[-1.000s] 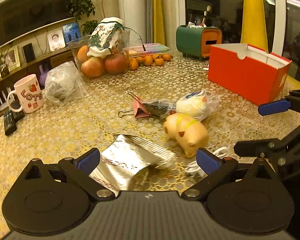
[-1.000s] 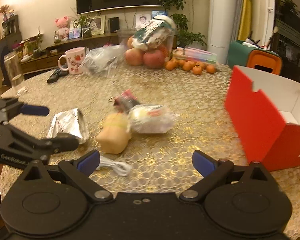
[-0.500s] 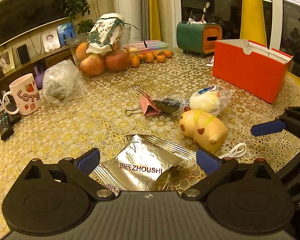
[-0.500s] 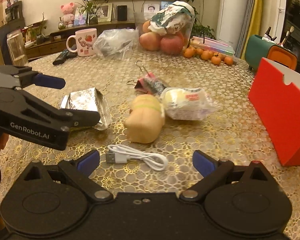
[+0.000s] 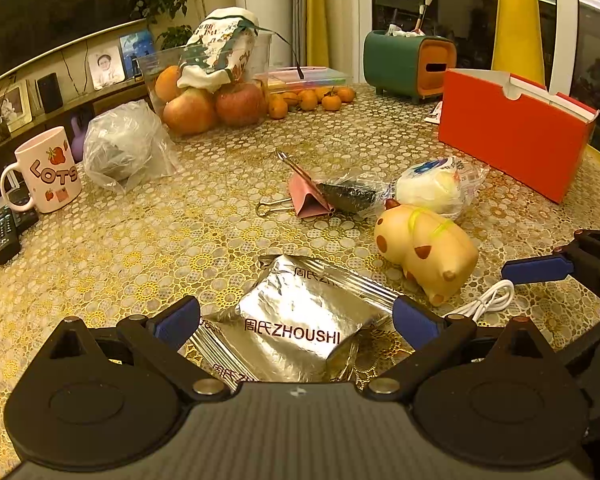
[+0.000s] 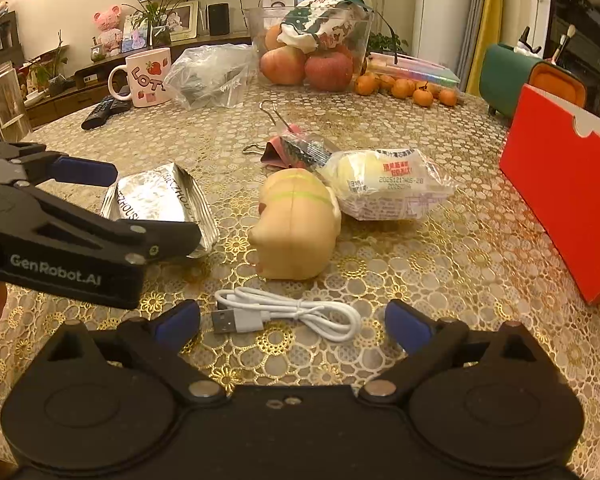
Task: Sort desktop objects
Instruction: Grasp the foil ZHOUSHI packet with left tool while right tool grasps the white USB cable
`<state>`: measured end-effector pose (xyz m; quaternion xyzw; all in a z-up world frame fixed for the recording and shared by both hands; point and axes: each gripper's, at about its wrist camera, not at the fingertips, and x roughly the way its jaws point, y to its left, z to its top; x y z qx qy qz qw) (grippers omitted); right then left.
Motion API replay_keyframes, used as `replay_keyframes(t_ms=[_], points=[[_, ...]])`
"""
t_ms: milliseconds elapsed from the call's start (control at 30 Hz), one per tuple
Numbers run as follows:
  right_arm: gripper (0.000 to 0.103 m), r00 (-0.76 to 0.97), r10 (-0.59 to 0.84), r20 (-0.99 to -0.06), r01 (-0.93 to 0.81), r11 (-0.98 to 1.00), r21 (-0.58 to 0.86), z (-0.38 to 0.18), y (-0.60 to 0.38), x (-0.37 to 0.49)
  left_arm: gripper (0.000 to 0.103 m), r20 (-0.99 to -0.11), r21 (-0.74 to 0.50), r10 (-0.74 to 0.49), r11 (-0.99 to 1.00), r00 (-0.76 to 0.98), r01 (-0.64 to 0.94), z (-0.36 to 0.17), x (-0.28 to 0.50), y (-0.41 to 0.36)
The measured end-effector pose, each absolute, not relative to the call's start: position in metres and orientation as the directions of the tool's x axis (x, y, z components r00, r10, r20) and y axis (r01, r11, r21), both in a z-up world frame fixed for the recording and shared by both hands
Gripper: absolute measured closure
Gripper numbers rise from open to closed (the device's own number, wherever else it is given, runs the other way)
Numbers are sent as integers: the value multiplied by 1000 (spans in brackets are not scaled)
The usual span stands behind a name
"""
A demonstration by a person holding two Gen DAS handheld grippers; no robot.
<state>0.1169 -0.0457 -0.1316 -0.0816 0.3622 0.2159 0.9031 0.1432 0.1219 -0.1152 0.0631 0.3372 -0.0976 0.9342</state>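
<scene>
Lying on the gold lace-patterned tablecloth [image 5: 148,240] directly ahead of your left gripper [image 5: 296,318] is the crinkled silver foil snack packet [image 5: 296,320], printed with dark red "ZHOUSHI" lettering and crimped along its sealed edges. Its near end sits between the two blue-padded fingertips [image 5: 176,318]. Your left jaws are spread wide, one pad on each side of the packet; whether either pad touches the foil cannot be told. Nothing is clamped.

Just right of the packet stands the tan squishy pig toy [image 5: 424,248] with a yellow-green band across its back. Behind the pig lies the white bun in a clear printed wrapper [image 5: 436,184], and beside that the pink binder clip [image 5: 308,196], fastened on a small dark packet.

From your right wrist view, the coiled white USB cable [image 6: 288,314] lies on the cloth in front of your right gripper [image 6: 292,322], between its blue pads. Your right jaws are likewise spread wide and grip nothing. The pig toy [image 6: 296,226] sits just beyond the cable, the foil packet [image 6: 160,204] to its left, partly behind your left gripper [image 6: 140,200].

The open red cardboard box [image 6: 564,184] stands well apart on the right side of the table.
</scene>
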Motion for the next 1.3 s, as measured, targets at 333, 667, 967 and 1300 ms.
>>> replay_keyframes(t_ms=[333,667,967,1300], points=[[28,662,358,-658,-471,882,6,-130,-48,114,1,-633,41,-140,976,761,214,-118,145,122],[29,657,377,-652,-482,876,21,-129,-58,114,1,-637,46,-157,969,755,241,-117,139,123],[31,657,372,-655,-481,877,16,-126,-69,116,1,-634,192,-199,895,748,401,-124,137,119],[32,651,379,-658,-487,873,21,-121,-82,119,6,-632,162,-198,912,750,378,-127,143,116]])
